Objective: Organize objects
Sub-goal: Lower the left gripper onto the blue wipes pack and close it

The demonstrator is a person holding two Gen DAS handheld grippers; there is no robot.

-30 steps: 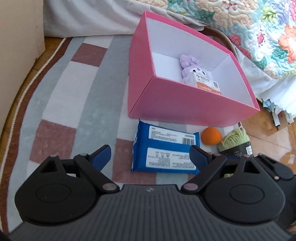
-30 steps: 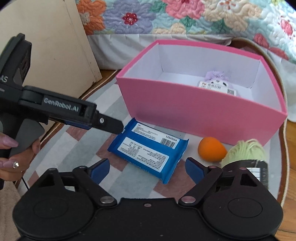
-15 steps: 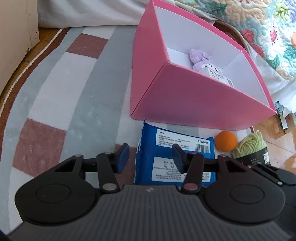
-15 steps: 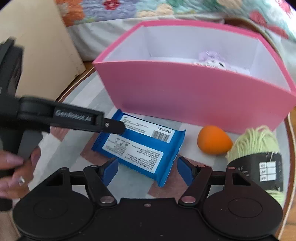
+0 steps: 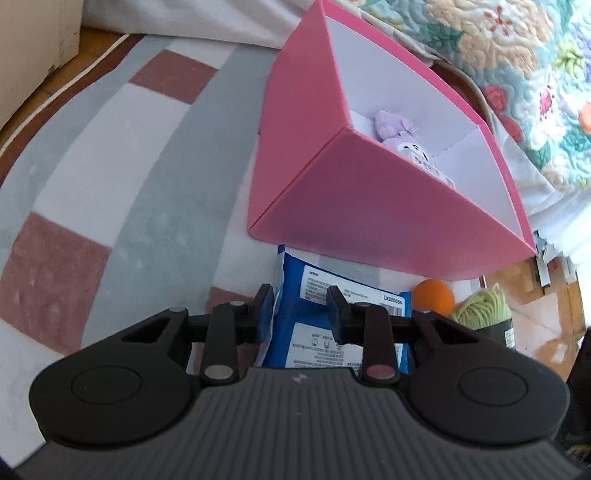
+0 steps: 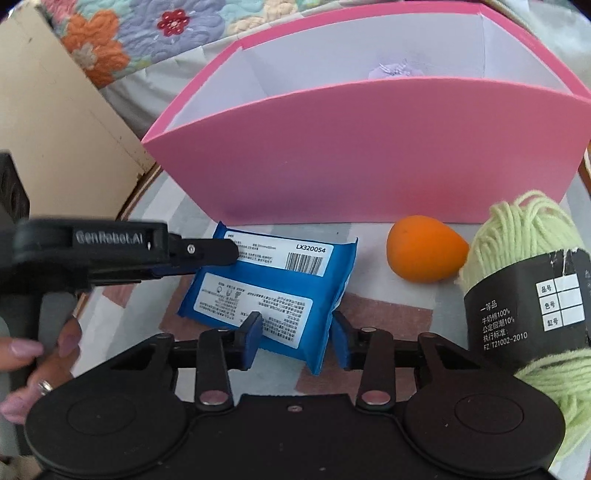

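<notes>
Only a purple plush toy (image 5: 397,127) was lodged in the pink box (image 6: 369,155); the blue pack (image 6: 273,291), at 6 o'clock below it on the rug (image 5: 129,177), was being clenched between both closing claws, left claw (image 5: 301,308) and right claw (image 6: 295,339), with orange ball (image 6: 424,253) and green yarn (image 6: 524,236) judged outstanding.

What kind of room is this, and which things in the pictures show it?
Most likely a bedroom floor at home. A floral quilt with a white bed skirt hangs behind the pink box, and everything sits on a striped rug over wooden flooring.
</notes>
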